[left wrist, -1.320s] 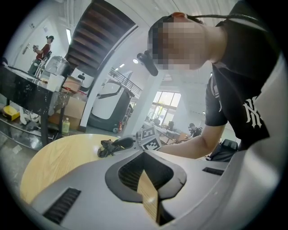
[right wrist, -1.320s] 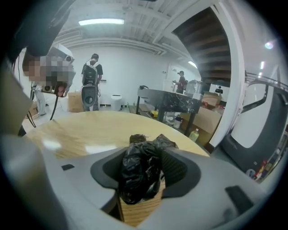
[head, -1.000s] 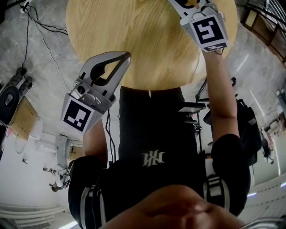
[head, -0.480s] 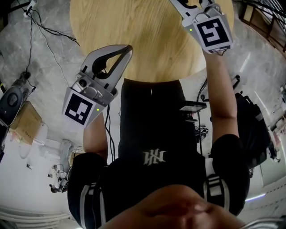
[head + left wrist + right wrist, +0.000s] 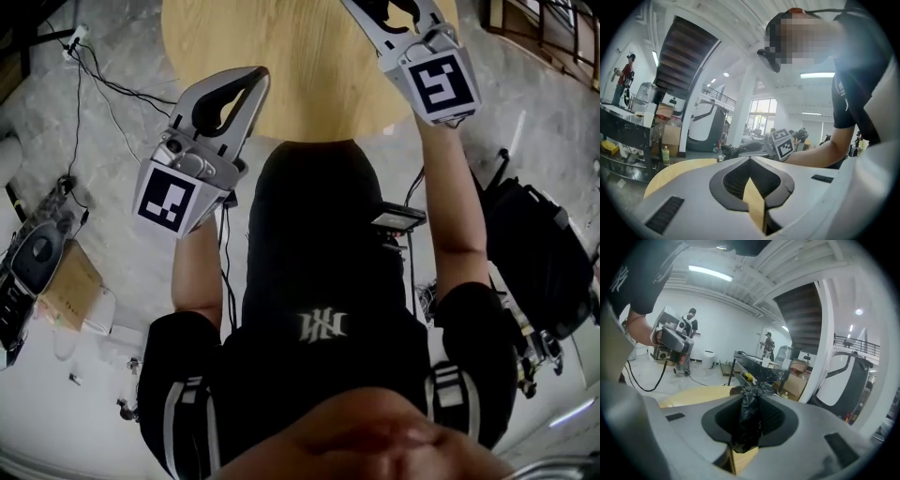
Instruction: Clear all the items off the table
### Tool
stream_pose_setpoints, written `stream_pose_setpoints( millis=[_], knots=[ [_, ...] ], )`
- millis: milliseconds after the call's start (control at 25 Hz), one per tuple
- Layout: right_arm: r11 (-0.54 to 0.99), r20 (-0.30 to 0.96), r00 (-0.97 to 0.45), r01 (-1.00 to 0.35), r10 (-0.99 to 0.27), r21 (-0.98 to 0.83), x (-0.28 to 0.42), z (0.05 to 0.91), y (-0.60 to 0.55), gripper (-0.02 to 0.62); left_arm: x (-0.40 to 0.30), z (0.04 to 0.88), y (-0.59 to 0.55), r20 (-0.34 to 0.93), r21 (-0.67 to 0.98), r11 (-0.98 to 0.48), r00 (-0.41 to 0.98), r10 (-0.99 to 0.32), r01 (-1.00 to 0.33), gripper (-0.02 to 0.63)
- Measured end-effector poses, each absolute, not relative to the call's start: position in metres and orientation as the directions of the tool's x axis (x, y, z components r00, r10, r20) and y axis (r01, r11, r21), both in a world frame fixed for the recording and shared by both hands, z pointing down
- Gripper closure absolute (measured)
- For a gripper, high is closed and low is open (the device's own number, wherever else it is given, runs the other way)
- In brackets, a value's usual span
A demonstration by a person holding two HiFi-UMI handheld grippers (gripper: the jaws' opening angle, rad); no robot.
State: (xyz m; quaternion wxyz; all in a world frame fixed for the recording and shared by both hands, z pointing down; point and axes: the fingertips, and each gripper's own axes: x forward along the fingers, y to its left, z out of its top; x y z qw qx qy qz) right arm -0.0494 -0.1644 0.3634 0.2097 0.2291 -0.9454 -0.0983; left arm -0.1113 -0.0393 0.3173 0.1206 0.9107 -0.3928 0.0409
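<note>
The round wooden table (image 5: pixel 300 66) fills the top of the head view, and its visible part is bare. My right gripper (image 5: pixel 398 14) is held over the table's right side, shut on a crumpled black plastic bag (image 5: pixel 749 416) that bulges out past the fingertips. My left gripper (image 5: pixel 255 80) hangs at the table's near left edge. Its jaws are shut with nothing between them, and only a sliver of table shows through the gap (image 5: pixel 751 187). Each gripper shows in the other's view: the left gripper (image 5: pixel 672 341) and the right gripper (image 5: pixel 780 143).
Cables (image 5: pixel 103 84) trail over the grey floor on the left, beside a cardboard box (image 5: pixel 66 281) and a dark device (image 5: pixel 28 253). A black bag (image 5: pixel 534 262) lies on the right. A black workbench (image 5: pixel 759 369) with clutter stands beyond the table; a person (image 5: pixel 689 322) stands far off.
The table has slid toward the top of the head view and less of it shows. Both grippers have lifted; the left one moved up beside the table's edge. The right one still grips the bag.
</note>
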Motion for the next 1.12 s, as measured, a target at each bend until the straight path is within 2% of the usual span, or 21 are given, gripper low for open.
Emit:
stream_pose_setpoints(
  millis=[280, 360, 720, 960, 1120],
  knots=[
    [0.805, 0.351, -0.727, -0.498, -0.59, 0.321, -0.047, 0.332, -0.152, 0.511, -0.132, 0.307, -0.051, 0.111, 0.25, -0.716, 0.754, -0.647, -0.652, 0.594],
    [0.782, 0.346, -0.702, -0.53, -0.622, 0.329, -0.025, 0.324, -0.146, 0.511, -0.116, 0.31, -0.051, 0.108, 0.263, -0.737, 0.778, -0.618, -0.622, 0.594],
    [0.636, 0.322, -0.551, -0.706, -0.77, 0.313, 0.149, 0.312, -0.099, 0.511, 0.045, 0.315, -0.029, 0.085, 0.308, -0.854, 0.906, -0.415, -0.42, 0.594],
    [0.611, 0.355, -0.509, -0.734, -0.784, 0.297, 0.277, 0.346, -0.075, 0.511, 0.174, 0.34, -0.014, 0.094, 0.328, -0.879, 0.938, -0.334, -0.346, 0.594],
    [0.64, 0.334, -0.552, -0.714, -0.764, 0.284, 0.331, 0.385, -0.073, 0.511, 0.241, 0.371, -0.007, 0.119, 0.355, -0.873, 0.942, -0.313, -0.335, 0.594]
  ],
)
